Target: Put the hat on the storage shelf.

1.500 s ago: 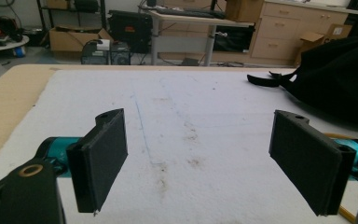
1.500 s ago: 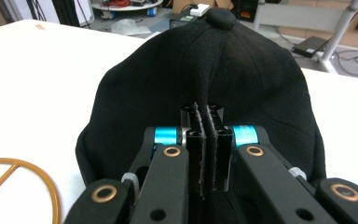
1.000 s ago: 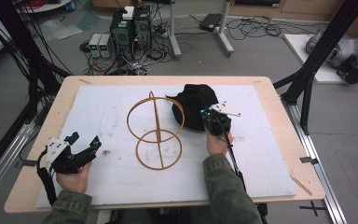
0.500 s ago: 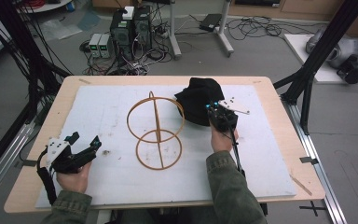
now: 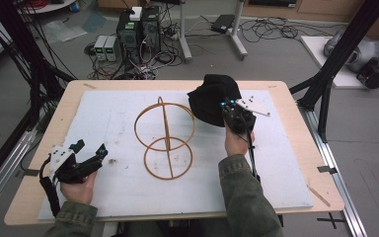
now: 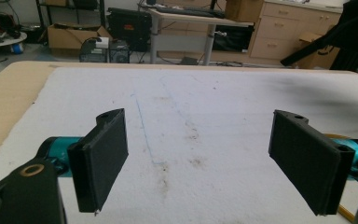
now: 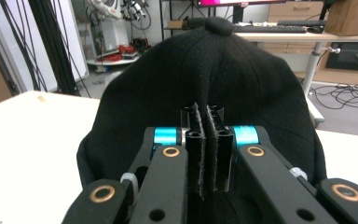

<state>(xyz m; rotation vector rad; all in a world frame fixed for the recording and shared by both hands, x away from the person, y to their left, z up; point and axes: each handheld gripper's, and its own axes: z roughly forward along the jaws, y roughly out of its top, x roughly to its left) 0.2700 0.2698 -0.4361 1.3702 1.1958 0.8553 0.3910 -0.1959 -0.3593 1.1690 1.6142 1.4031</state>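
Observation:
A black cap point(image 5: 211, 98) hangs lifted over the back right of the white mat point(image 5: 286, 163), and my right gripper point(image 5: 231, 112) is shut on its fabric. In the right gripper view the cap point(image 7: 205, 70) rises in front of the jaws, which pinch a fold of cloth with my right gripper point(image 7: 204, 122) closed tight. A wooden hoop stand point(image 5: 165, 138), an upright ring on a flat ring, sits at the mat's middle, left of the cap. My left gripper point(image 5: 93, 157) rests open at the front left, its pads point(image 6: 100, 156) wide apart over bare mat.
The mat covers a wooden table point(image 5: 69, 103). Black frame posts point(image 5: 335, 54) stand at the right and left sides. Computers and cables point(image 5: 138, 34) lie on the floor behind the table. Small dirt specks point(image 5: 112, 161) mark the mat near the left gripper.
My right gripper has carried the cap upward and away toward the table's back right. The left gripper and the hoop stand have stayed put.

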